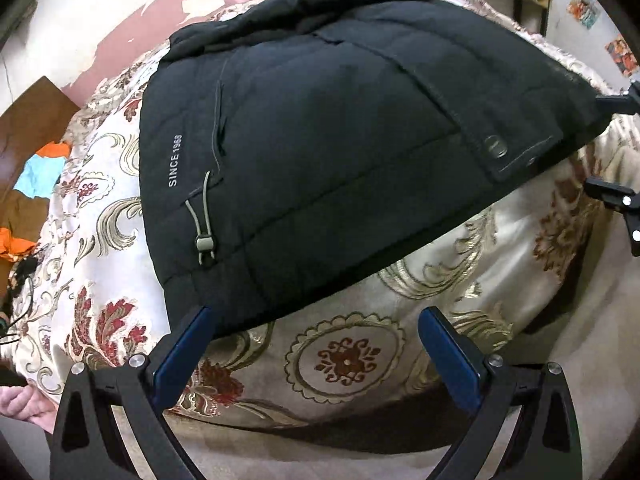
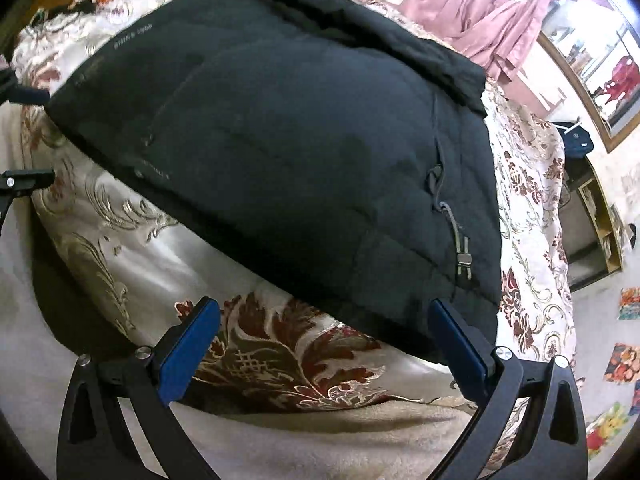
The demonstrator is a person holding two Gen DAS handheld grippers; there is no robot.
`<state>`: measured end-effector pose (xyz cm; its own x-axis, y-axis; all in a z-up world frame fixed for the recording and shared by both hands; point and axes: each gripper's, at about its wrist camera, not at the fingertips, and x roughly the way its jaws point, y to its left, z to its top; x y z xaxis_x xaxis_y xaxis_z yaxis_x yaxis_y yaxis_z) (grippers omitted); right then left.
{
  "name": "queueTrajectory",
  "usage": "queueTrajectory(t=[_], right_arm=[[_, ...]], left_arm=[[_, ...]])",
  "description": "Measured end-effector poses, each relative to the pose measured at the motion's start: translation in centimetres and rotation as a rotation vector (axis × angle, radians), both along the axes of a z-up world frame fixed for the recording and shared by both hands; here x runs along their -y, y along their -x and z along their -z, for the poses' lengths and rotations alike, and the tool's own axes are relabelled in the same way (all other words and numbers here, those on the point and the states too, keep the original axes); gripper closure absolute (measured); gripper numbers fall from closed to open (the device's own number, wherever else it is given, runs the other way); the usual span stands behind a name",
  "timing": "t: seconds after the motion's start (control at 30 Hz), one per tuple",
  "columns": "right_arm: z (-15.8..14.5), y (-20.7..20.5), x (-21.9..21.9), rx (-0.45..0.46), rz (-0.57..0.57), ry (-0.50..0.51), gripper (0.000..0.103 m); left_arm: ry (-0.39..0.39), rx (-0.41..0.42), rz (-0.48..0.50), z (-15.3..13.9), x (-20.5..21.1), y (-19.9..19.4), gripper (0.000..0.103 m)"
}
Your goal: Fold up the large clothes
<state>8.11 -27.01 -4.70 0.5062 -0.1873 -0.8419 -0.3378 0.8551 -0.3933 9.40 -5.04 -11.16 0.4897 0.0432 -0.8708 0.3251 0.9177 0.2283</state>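
Note:
A black padded jacket point(image 1: 320, 128) lies flat on a bed, front up, with "SINCE 1968" printed near its left side and a drawcord toggle point(image 1: 205, 243) at the hem. It also shows in the right wrist view point(image 2: 288, 152). My left gripper point(image 1: 316, 320) is open and empty just before the jacket's near hem, its left finger close to the hem's left corner. My right gripper point(image 2: 324, 312) is open and empty before the hem's right corner, its right finger next to the cloth. The right gripper also shows at the right edge of the left wrist view point(image 1: 618, 148).
The bed carries a cream bedspread point(image 1: 344, 360) with red and gold flower patterns. Pink curtains point(image 2: 500, 12) hang behind. A wooden shelf point(image 2: 596, 216) stands to the right of the bed. Orange and blue cloth point(image 1: 40, 168) lies on the floor at left.

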Motion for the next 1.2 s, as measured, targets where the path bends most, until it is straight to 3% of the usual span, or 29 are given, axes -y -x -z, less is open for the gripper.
queueTrajectory(t=[0.27, 0.47, 0.57, 0.7, 0.83, 1.03, 1.2], right_arm=[[2.6, -1.4, -1.6, -0.036, -0.015, 0.155, 0.002], [2.3, -1.7, -2.9, 0.056, -0.02, 0.234, 0.002], [1.1, -1.9, -2.6, 0.127, 0.009, 0.204, 0.002], [-1.3, -1.6, -1.8, 0.212, 0.024, 0.087, 0.002], [-2.8, -1.2, -0.8, 0.233, 0.048, -0.026, 0.002], [-4.5, -1.4, 0.7, 0.248, 0.072, -0.139, 0.002], [-4.7, -1.6, 1.0, 0.257, 0.06, -0.137, 0.002]], left_arm=[[-0.038, -0.028, -0.036, 1.2, 0.0, -0.2, 0.0], [0.002, -0.012, -0.056, 1.3, -1.0, -1.0, 0.0], [0.04, -0.002, -0.067, 1.2, -1.5, -1.3, 0.0], [0.101, 0.027, -0.064, 0.4, -2.1, -1.3, 0.0], [0.127, 0.038, -0.045, 0.1, -2.0, -0.8, 0.0], [0.036, 0.084, -0.034, 0.3, -0.8, -0.8, 0.0], [-0.151, 0.215, 0.014, 0.7, 0.8, -1.2, 0.0]])
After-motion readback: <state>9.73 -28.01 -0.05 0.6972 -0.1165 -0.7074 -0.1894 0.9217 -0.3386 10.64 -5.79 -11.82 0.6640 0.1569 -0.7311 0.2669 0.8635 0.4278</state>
